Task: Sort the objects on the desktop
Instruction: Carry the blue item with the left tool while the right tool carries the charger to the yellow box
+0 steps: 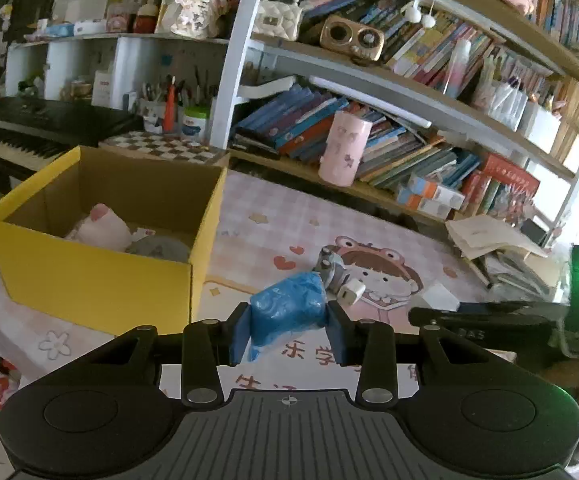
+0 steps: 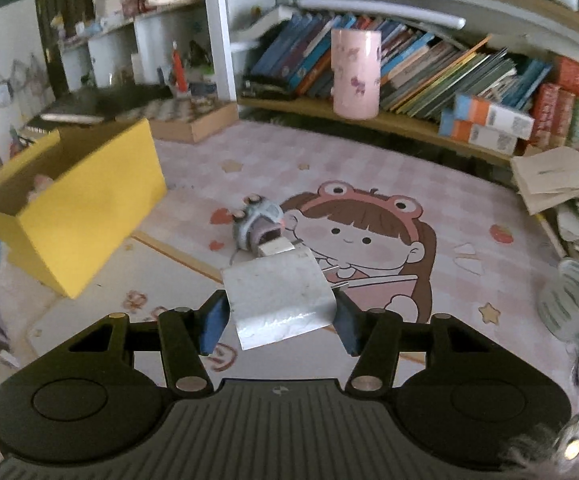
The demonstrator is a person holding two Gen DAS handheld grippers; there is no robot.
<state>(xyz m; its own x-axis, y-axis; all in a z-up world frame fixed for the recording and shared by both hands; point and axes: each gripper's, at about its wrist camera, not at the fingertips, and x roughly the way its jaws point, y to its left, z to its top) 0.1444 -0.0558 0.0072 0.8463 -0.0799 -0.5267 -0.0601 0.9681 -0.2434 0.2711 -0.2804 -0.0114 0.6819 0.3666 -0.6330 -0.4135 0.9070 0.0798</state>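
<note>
My left gripper (image 1: 288,330) is shut on a crumpled blue bundle (image 1: 287,310) and holds it above the mat, right of the open yellow box (image 1: 89,280). The box holds a pink plush and a grey item. My right gripper (image 2: 279,320) is shut on a white charger block (image 2: 277,294) with metal prongs, above the mat. On the mat lie a small grey plush toy (image 2: 257,222) and a small white plug (image 2: 275,248); both also show in the left wrist view, the toy (image 1: 329,268) and the plug (image 1: 349,294).
A pink cartoon desk mat (image 2: 409,184) covers the desk. A pink cup (image 2: 355,74) stands on the low book shelf behind. Open books (image 2: 557,176) pile at the right. A checkered board (image 1: 157,148) and a keyboard (image 1: 29,124) lie behind the box.
</note>
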